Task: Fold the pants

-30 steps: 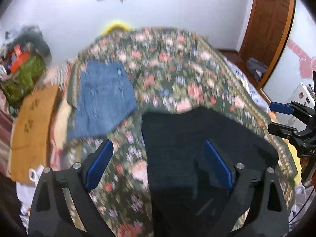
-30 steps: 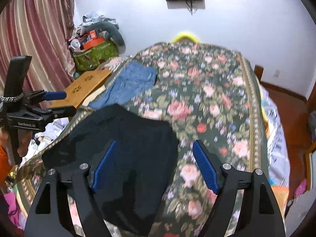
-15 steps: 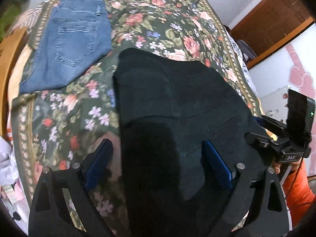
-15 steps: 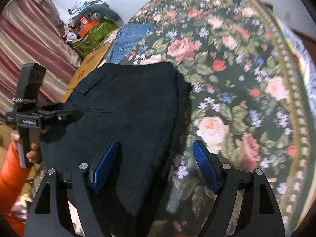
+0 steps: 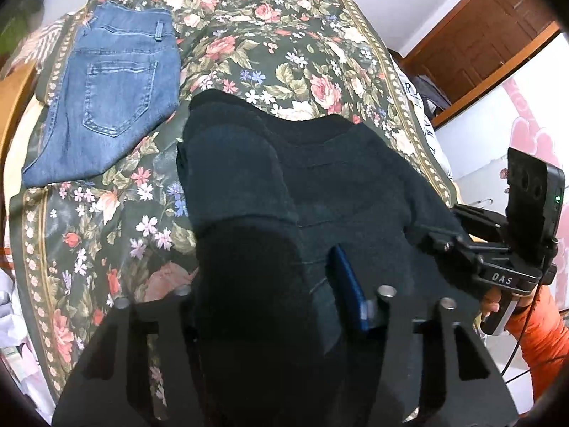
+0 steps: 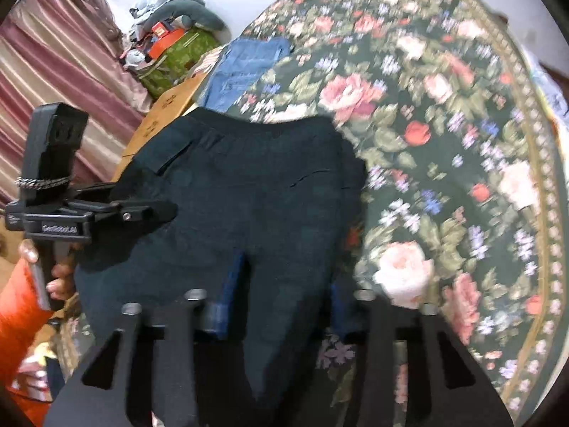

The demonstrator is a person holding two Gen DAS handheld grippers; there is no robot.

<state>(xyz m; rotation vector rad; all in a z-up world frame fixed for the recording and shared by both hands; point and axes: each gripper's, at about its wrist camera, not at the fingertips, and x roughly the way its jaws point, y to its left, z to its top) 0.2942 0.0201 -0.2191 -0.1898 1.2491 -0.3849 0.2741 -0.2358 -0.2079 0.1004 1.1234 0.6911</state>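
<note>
Left wrist view: the left gripper (image 5: 270,284), jaws just closing, pinches the black fabric pants (image 5: 320,185) at frame bottom; the right gripper (image 6: 281,302) likewise. The pants lie on the floral bedspread (image 5: 291,35), apparently folding barely begun; folded blue denim jeans (image 5: 110,96) sit upper left.

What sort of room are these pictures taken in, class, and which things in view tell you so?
Most likely a bedroom in a home. A bed under a floral bedspread fills both views, with black pants and folded blue jeans laid on it; striped curtains hang at one side, and a wooden door stands at the other.
</note>
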